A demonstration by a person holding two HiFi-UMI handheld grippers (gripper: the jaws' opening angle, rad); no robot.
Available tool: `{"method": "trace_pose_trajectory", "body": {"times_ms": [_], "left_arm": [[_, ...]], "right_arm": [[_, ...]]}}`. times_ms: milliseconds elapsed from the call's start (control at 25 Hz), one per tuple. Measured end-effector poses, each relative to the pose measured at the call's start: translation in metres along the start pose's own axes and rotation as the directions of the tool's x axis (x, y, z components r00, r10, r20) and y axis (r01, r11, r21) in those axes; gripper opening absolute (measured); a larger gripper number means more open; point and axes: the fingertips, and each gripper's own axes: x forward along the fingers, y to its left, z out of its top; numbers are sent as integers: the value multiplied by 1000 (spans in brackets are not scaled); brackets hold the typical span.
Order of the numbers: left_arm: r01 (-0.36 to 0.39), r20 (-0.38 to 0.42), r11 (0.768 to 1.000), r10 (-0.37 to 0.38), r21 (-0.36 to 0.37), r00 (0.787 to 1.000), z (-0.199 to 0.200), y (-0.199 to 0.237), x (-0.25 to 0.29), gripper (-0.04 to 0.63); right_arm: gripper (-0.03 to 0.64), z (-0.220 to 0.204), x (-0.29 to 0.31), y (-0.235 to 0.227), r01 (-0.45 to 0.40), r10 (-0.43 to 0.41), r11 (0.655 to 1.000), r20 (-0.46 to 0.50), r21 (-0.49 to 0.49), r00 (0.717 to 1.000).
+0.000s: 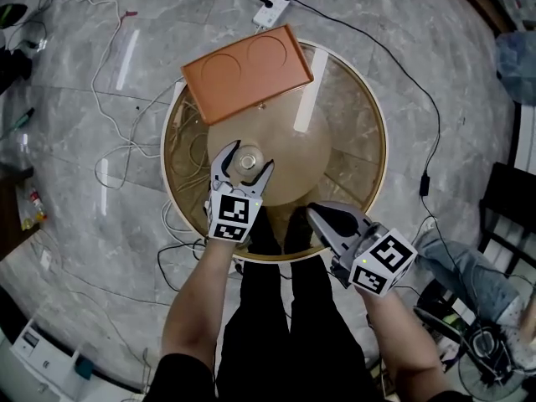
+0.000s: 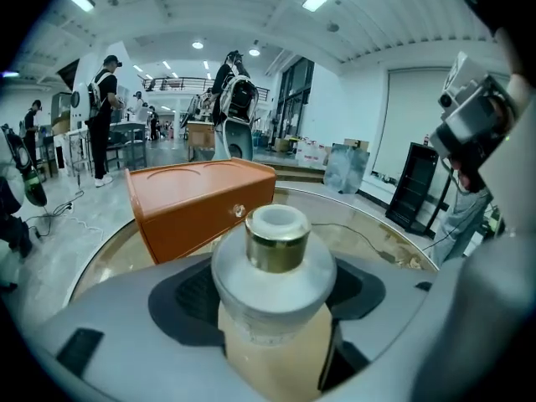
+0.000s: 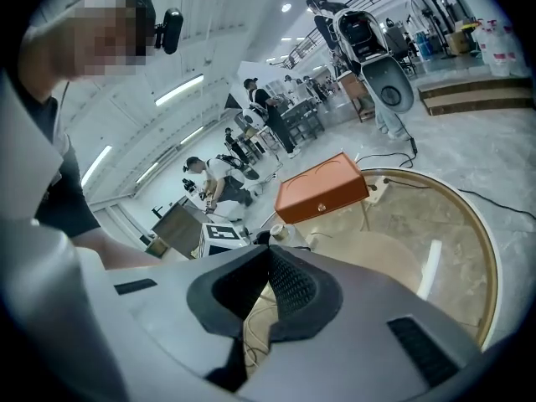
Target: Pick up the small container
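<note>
Straddles small container [image 1: 249, 161] w/ left gripper [image 1: 247, 159], jaws apart, no clamp. Sits on desk [image 1: 360, 132] just near-side of orange box [image 1: 247, 72]. Holds right gripper [image 1: 311, 213] clenched, empty, farther from box.

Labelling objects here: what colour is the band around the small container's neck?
Gold band, under a white cap; clearest in the left gripper view.

Head cam looked steeply down on orange box [image 1: 247, 72] & round table [image 1: 384, 153]. Cam on left gripper [image 1: 249, 156] faced box front, close; cam on right gripper [image 1: 311, 213] saw same box from farther back.
</note>
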Motion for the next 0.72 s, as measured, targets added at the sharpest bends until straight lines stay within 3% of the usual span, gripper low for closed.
{"method": "trace_pose_trajectory", "body": {"times_ms": [480, 720], "left_arm": [[0, 19, 998, 2, -68, 1000, 117, -48, -104, 345], [12, 37, 1000, -11, -14, 999, 197, -98, -172, 345]], "right_arm": [[15, 71, -68, 63, -67, 68, 996, 13, -60, 998], [15, 119, -130, 117, -103, 111, 989, 71, -106, 991]]}}
